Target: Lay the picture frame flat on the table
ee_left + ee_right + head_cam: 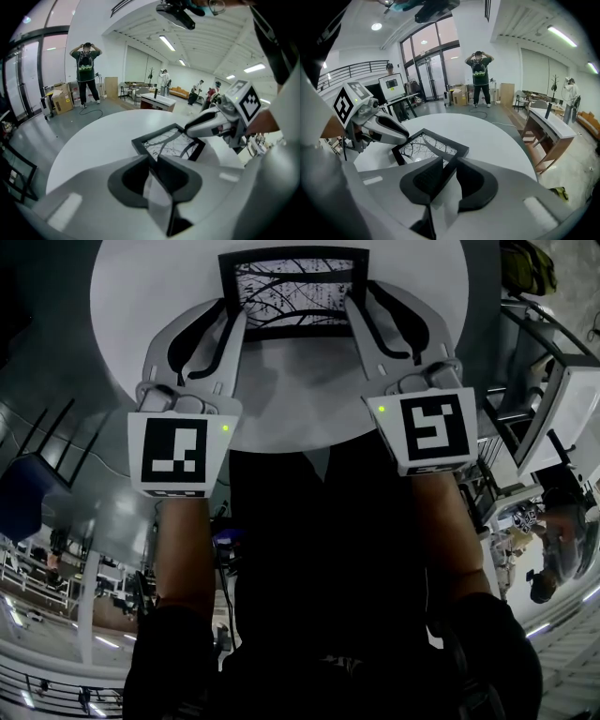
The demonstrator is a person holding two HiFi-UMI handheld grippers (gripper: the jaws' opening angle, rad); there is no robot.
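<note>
Filling the upper part of the head view, the round white table [281, 409] carries the picture frame [292, 292] on its far half, straight ahead of the person. The black-edged frame, with a print of bare branches, faces up and sits low over the tabletop. Whether its whole back rests on the surface cannot be told. A grey shadow runs along its near edge.

Both grippers reach forward and down to it, one at each short side, so the frame lies between them, just past their fingertips.

The left gripper [153, 159] has taken the frame's left rail near the closer corner. Its dark pads stand narrow, and the rail fills the slot between them, pressed from both sides.

The right gripper [450, 161] straddles the right rail. Its jaws stand wide. The rail runs close along the inner pad, and a strip of white table shows between the rail and the outer pad, so that side has no clamp on it.
</note>
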